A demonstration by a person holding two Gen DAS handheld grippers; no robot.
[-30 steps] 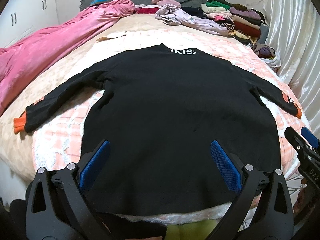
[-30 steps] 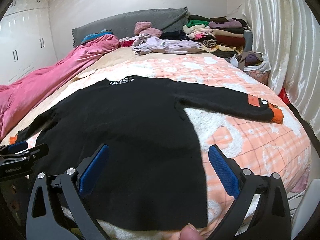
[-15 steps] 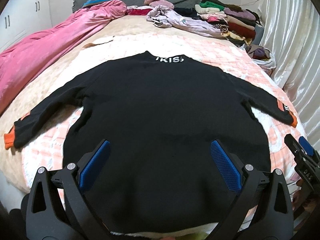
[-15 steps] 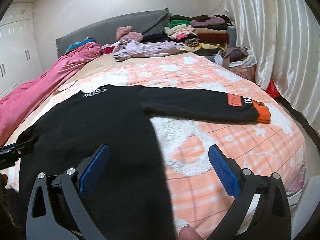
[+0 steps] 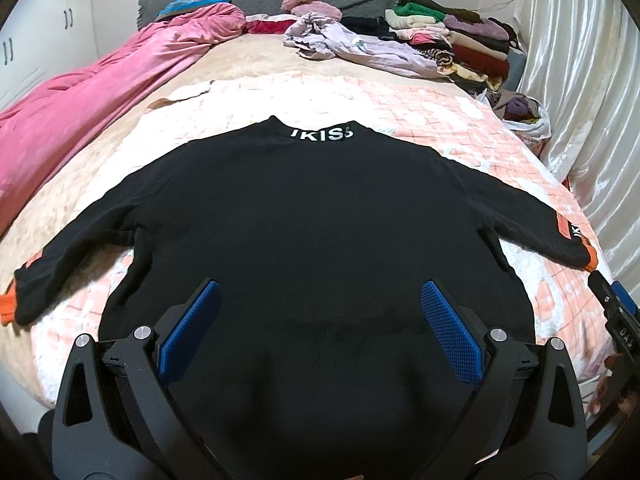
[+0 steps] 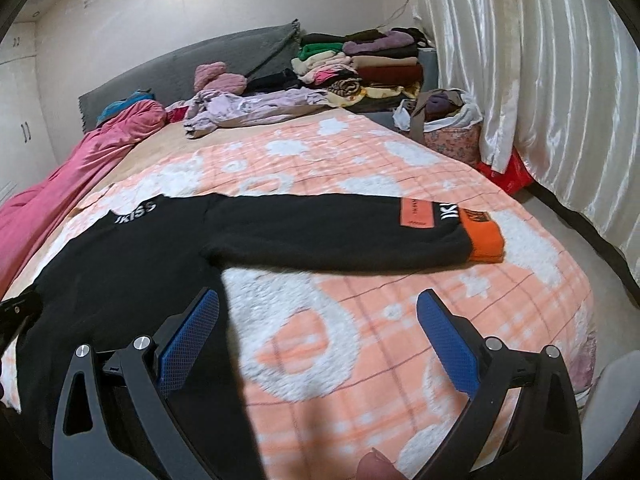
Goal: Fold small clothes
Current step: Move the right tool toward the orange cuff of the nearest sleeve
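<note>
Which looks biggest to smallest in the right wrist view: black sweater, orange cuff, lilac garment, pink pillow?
1. black sweater, by far the largest
2. lilac garment
3. orange cuff and pink pillow look about alike; the pillow lies much farther from the camera, so I won't rank those two.

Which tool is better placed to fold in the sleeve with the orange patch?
Likely the right tool: open, facing that sleeve. The left tool hangs open over the sweater's body.

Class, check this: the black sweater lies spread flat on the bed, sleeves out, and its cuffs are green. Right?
Not quite. The black sweater is spread flat on the bed with sleeves out, but its cuffs are orange, as the right wrist view shows.
</note>
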